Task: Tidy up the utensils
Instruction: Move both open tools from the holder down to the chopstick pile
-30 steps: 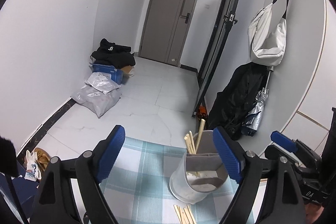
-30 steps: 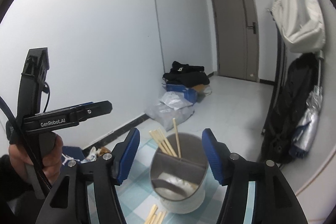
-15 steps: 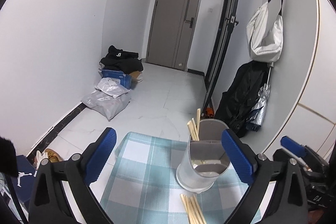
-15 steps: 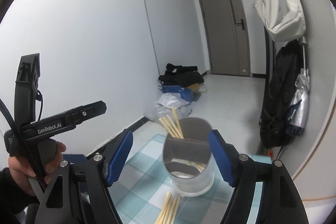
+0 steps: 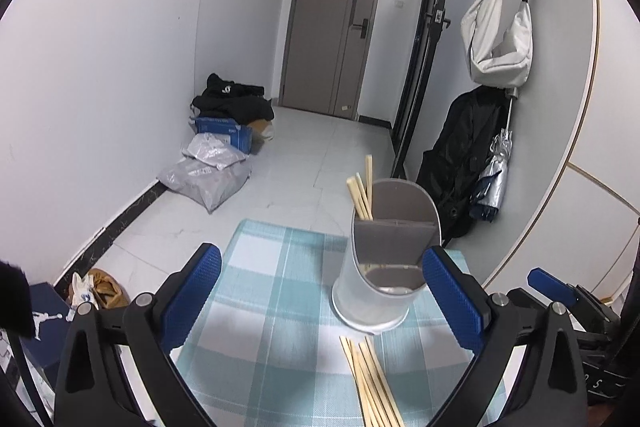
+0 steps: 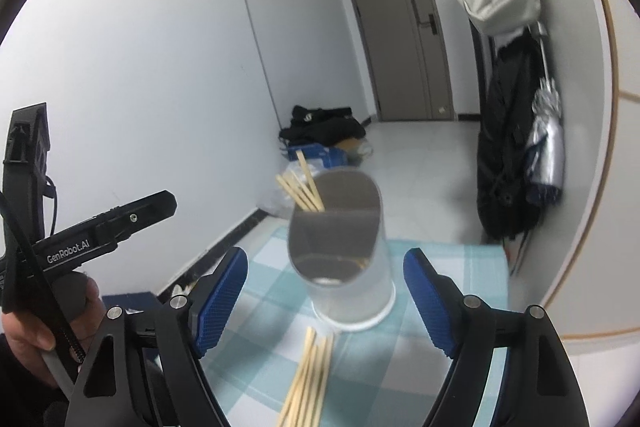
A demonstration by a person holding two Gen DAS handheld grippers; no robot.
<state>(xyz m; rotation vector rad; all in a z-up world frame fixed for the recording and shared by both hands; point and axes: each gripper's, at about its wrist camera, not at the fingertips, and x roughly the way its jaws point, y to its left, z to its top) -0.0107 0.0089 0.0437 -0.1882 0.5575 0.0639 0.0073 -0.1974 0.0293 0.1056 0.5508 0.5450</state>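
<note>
**Some chopsticks in the holder, a bundle left on the mat**

Both claws are empty here. The left gripper (image 5: 320, 301) has its blue-padded jaws spread very wide with nothing between the pads. The right gripper (image 6: 324, 301) has just been opening its jaws, and they frame the holder from a distance without touching it.

The pale grey divided utensil holder (image 5: 380, 267) stands upright on the blue-and-white checked table mat (image 5: 272, 267), and a few light wooden chopsticks (image 5: 362, 193) lean out of its far compartment. That part looks done.

What's left lies in plain view: a loose bundle of light wooden chopsticks (image 6: 308, 375) flat on the mat, just in front of the holder's base. My read is roughly part-way through, with that bundle the next pick. The near compartment shows something pale at its bottom, too unclear to name.
</note>
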